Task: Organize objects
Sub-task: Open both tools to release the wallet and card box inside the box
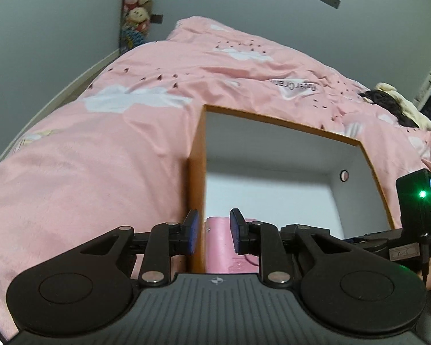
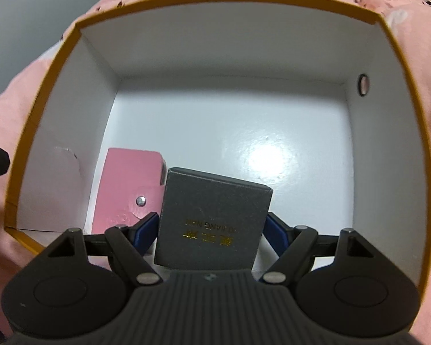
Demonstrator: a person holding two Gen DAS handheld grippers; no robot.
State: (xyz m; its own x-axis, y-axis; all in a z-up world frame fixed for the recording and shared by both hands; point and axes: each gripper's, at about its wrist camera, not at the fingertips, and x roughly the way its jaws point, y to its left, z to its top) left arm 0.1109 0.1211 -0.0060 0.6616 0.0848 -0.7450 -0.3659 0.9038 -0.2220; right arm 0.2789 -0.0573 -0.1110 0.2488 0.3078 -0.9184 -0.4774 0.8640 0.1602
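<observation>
Two things matter most here: the grey box point(image 2: 212, 218) you carry and the pink case point(image 2: 129, 184) already in the orange-rimmed storage box point(image 2: 57, 66). Your right gripper point(image 2: 212, 230) pinches the grey box between its blue pads point(image 2: 146, 230), which press on its two sides; gold lettering shows on the face turned to the camera. You hold it inside the storage box, above the white floor point(image 2: 230, 132) near the near-left corner, and whether its lower edge touches the floor you cannot tell from these views. The pink case lies flat on that floor against the left wall point(image 2: 57, 172), its snap button point(image 2: 140, 200) facing up, just beside the grey box and partly hidden behind it.

Your left gripper point(image 1: 214, 231) stands slightly spread, with nothing pressed between its fingers point(image 1: 238, 230). It hovers at the left wall of the storage box, one finger outside the orange wall point(image 1: 196, 187) and the other over the inside, with the pink case point(image 1: 218, 244) showing in the gap below. The storage box sits on a pink bedspread point(image 1: 100, 172) printed with white clouds. A round eyelet point(image 2: 362, 85) marks the right wall near the far corner. Plush toys point(image 1: 138, 0) hang against the grey wall beyond the far edge of the bed.
</observation>
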